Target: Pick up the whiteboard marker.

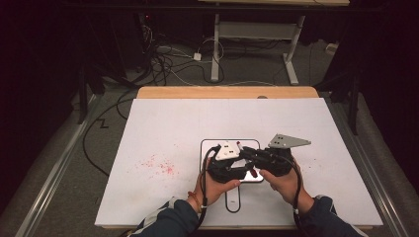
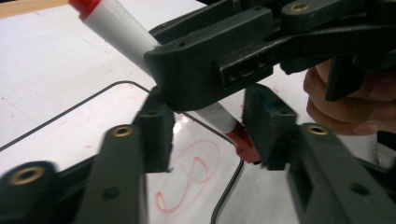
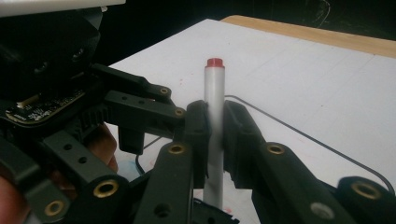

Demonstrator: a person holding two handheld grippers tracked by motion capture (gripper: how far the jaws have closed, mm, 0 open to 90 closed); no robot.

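High view: dim room with black surroundings; the white rectangular table sheet (image 1: 163, 128) is evenly lit from above, casting soft, faint shadows. Left gripper view: the near black plastic jaws are blurred, and glare brightens the glossy white drawing board (image 2: 56, 84). Right gripper view: foreground soft and out of focus, background dark.

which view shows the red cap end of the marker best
The left gripper view: the red cap sits large between the left gripper's jaws. The right gripper view shows the marker's barrel and opposite red end. The high view shows small red bits.
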